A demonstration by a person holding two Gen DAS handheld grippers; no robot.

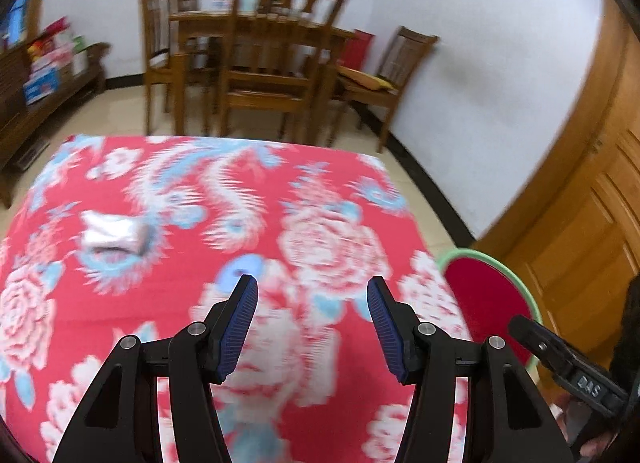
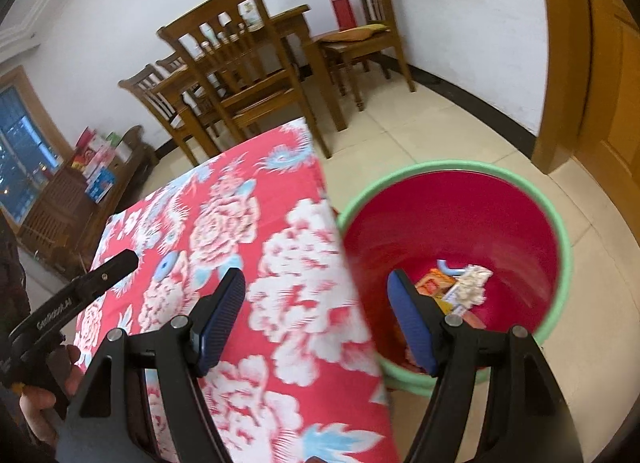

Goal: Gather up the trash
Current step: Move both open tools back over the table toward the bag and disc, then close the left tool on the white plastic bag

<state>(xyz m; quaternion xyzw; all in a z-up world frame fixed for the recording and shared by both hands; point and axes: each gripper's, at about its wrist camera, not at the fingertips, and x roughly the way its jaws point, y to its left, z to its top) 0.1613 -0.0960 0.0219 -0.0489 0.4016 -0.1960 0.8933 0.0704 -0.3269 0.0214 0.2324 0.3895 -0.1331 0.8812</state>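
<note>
You are between pickups: one crumpled silvery wrapper (image 1: 116,233) lies on the floral tabletop (image 1: 340,183), ahead and to the left of your left gripper (image 1: 312,295), so the next move is probably to carry those jaws over it and close. Both the left and the right gripper (image 2: 316,287) stand open and empty, the right one's jaws straddling the tabletop edge and the red bucket (image 2: 560,223) holding collected trash (image 2: 464,287).

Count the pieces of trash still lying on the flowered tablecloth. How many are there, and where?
1: a silvery wrapper lies on the tablecloth, far left of the open left gripper. Motion blur could hide smaller scraps.
</note>
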